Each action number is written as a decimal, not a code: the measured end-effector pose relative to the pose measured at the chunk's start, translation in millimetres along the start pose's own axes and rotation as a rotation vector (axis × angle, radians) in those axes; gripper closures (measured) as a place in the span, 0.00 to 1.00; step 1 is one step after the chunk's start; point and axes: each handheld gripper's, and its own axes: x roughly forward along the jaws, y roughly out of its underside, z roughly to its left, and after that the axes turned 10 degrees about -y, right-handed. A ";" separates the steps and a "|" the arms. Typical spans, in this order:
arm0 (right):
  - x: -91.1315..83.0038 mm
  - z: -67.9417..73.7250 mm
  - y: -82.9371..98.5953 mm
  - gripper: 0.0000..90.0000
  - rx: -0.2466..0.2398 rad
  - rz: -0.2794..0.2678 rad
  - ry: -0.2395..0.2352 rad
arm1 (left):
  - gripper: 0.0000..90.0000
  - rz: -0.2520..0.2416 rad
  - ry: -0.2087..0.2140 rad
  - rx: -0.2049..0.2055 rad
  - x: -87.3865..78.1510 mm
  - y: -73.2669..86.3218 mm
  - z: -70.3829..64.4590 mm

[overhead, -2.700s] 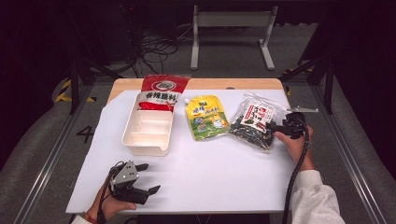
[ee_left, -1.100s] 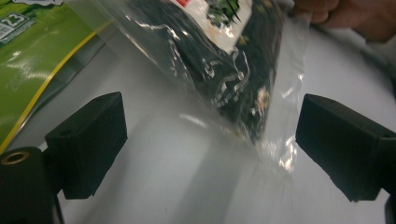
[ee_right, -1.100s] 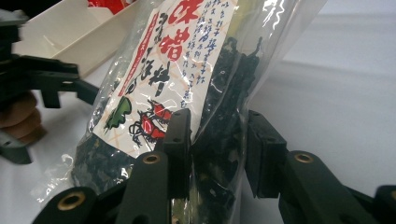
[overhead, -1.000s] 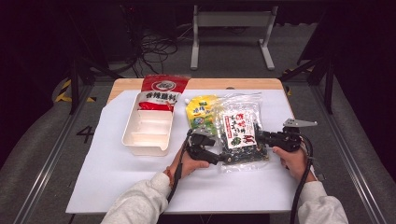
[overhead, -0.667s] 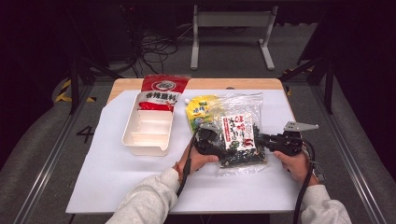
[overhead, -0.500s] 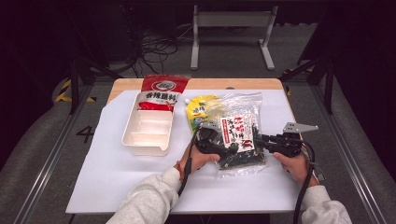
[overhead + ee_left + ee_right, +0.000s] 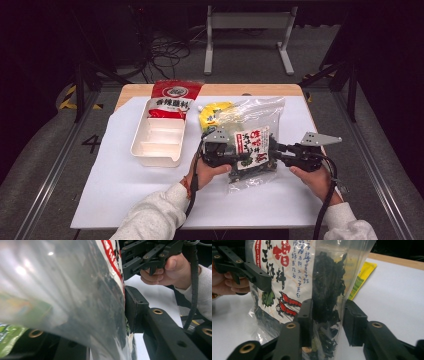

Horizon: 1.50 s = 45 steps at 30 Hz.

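Two grippers flanked one seaweed bag [image 7: 252, 150], held up over the white table cover [image 7: 125, 190] at about 5 o'clock from the white tray [image 7: 159, 141]. The left gripper [image 7: 231, 159] came in from 9 o'clock and was clamped on the bag's left edge; in the left gripper view the film [image 7: 75, 302] was pressed against its right-hand pad. The right gripper [image 7: 274, 152] came in from 3 o'clock. In the right gripper view its jaws straddled the bag's edge [image 7: 328, 295] with a gap showing at the right-hand pad, so not fully shut. The bag's long axis ran 12 to 6, square to both grippers. Judgement: the right one needed only to close where it was.
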 end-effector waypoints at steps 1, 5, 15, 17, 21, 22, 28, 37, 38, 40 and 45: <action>0.0 2.1 -1.7 0.65 0.001 -0.007 0.003 | 0.76 -0.003 -0.003 0.007 -2.1 -0.4 -0.5; -0.5 11.1 -8.4 0.54 -0.013 -0.013 0.025 | 0.77 -0.032 -0.013 0.026 -13.7 -3.9 -3.2; -15.0 31.6 -9.4 0.35 -0.057 0.008 0.078 | 0.77 -0.083 -0.084 0.088 -55.2 -17.9 -5.8; -16.5 38.5 -5.6 0.33 -0.083 0.040 0.098 | 0.77 -0.086 -0.089 0.108 -64.5 -20.2 -6.4; -18.2 45.5 1.3 0.31 -0.105 0.086 0.127 | 0.77 -0.101 -0.110 0.143 -84.4 -25.2 -5.6; -18.2 46.3 2.8 0.30 -0.109 0.093 0.134 | 0.77 -0.106 -0.117 0.146 -89.4 -26.0 -4.7; -20.9 50.8 11.5 0.26 -0.111 0.132 0.166 | 0.77 -0.138 -0.162 0.151 -116.0 -29.0 4.6; -18.3 53.1 18.4 0.26 -0.105 0.151 0.156 | 0.77 -0.171 -0.228 0.203 -156.7 -35.9 16.2; -17.4 53.1 18.9 0.26 -0.103 0.149 0.152 | 0.77 -0.171 -0.228 0.203 -156.7 -35.9 16.2; -16.1 52.7 19.2 0.26 -0.104 0.153 0.151 | 0.77 -0.172 -0.253 0.215 -167.5 -37.0 22.2; -10.3 53.6 21.6 0.25 -0.108 0.166 0.138 | 0.77 -0.161 -0.309 0.223 -183.5 -34.4 40.9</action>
